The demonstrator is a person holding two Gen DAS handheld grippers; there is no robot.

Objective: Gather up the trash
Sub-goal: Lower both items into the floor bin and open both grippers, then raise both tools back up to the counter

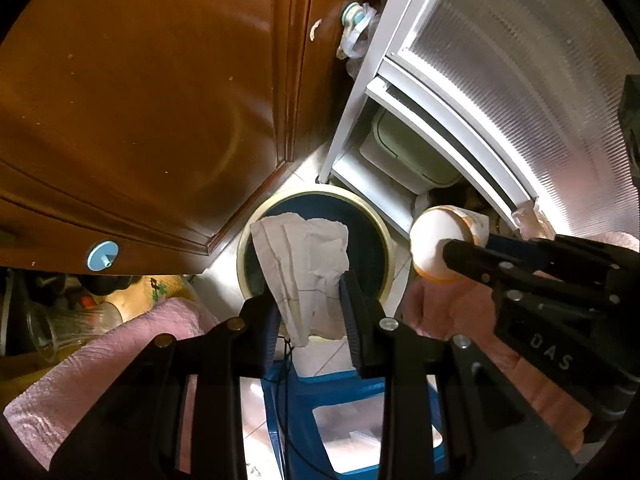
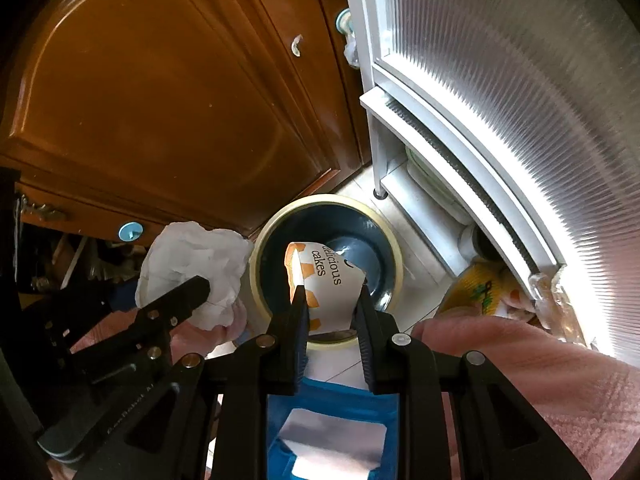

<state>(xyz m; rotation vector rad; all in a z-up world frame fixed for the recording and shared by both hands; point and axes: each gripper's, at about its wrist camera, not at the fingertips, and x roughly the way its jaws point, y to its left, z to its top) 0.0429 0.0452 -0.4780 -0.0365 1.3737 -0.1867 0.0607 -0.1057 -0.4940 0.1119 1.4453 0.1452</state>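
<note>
Crumpled white paper (image 1: 304, 268) and "delicious cakes" cup (image 2: 324, 284) above empty dark bin (image 2: 384, 240)

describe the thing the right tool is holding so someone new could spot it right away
Find the round blue bin on the floor by the wooden cabinet. Over its mouth the right tool grips a paper cup. Unlike the plain white tissue beside it, it has orange patches and reads "delicious cakes".

Black gripper (image 1: 310, 300), silver screws, perhaps pink sleeves
</note>
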